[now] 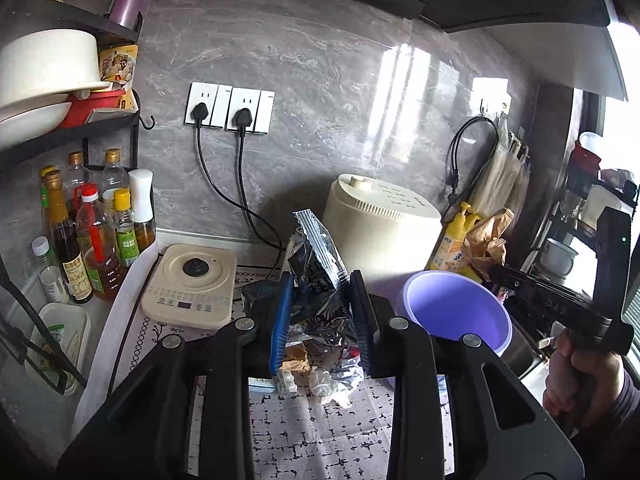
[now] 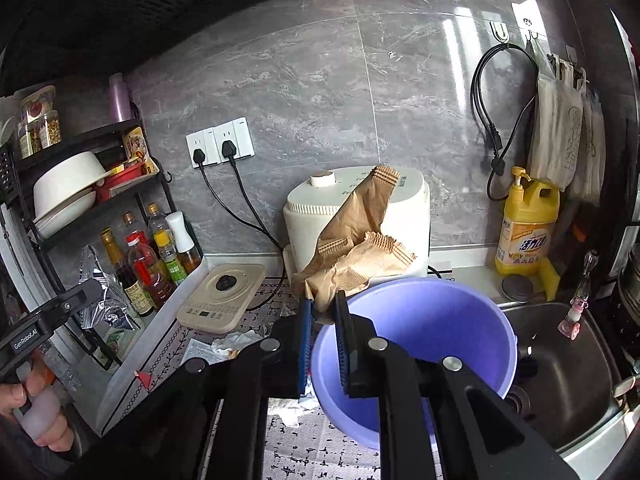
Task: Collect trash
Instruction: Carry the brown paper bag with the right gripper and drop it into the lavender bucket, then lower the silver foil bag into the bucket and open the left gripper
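Note:
My left gripper [image 1: 320, 292] is shut on a crumpled silver foil bag [image 1: 314, 252] and holds it up above a heap of wrappers and tissue [image 1: 320, 364] on the counter mat. The bag also shows at the left of the right wrist view [image 2: 102, 300]. My right gripper [image 2: 322, 312] is shut on a crumpled brown paper wrapper [image 2: 360, 236] and holds it over the left rim of the purple bucket [image 2: 432, 320]. The bucket [image 1: 456, 308] and wrapper [image 1: 486, 240] also show in the left wrist view.
A cream rice cooker [image 2: 360, 216] stands behind the bucket. A cream induction base [image 1: 190, 284] and oil bottles [image 1: 92, 236] stand left under a shelf rack [image 1: 52, 128]. A steel sink [image 2: 560, 360] and a yellow detergent bottle [image 2: 526, 224] are right. Loose tissue [image 2: 236, 340] lies on the mat.

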